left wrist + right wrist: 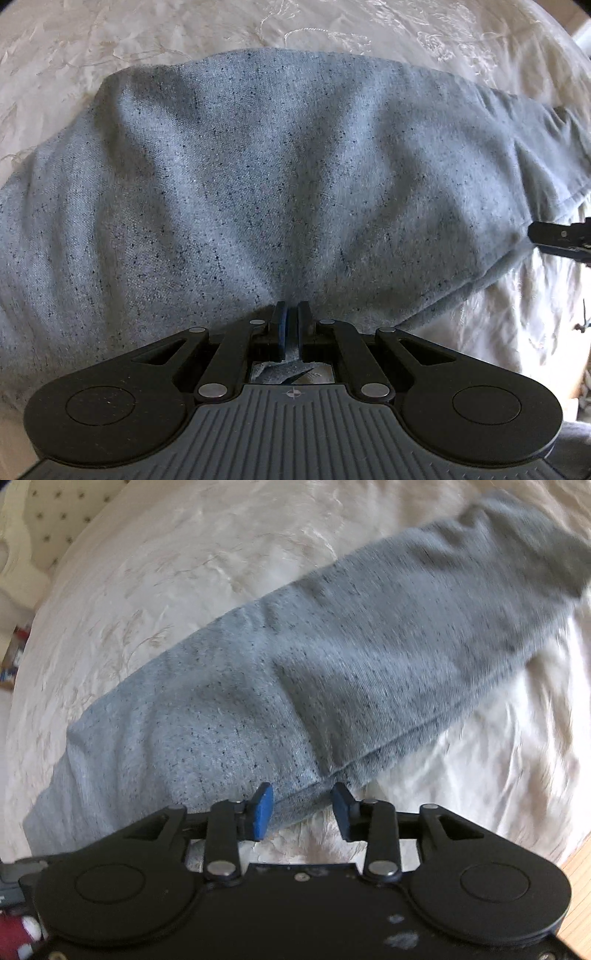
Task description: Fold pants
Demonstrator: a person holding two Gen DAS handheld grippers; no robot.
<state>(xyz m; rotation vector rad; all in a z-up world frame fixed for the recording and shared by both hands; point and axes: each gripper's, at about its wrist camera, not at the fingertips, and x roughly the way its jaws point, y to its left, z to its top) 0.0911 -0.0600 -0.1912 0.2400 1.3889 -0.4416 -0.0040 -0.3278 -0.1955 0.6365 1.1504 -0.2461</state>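
With the grey pants (pixel 280 177) lying on the bed (pixel 184 33), the left hand-held gripper (pixel 291 325) pinches their near edge, while the right hand-held gripper (pixel 301 810) gapes wide, empty, needing its own pinch before 1 fold.

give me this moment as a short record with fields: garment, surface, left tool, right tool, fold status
garment: grey speckled pants, lying in a long band with soft creases
surface: cream embroidered bedspread
left tool: left tool shut on a pinch of the pants' near edge
right tool: right tool open, blue pads either side of the pants' near folded edge, not clamped
fold status: cannot tell how many folds are done; right view is motion-blurred
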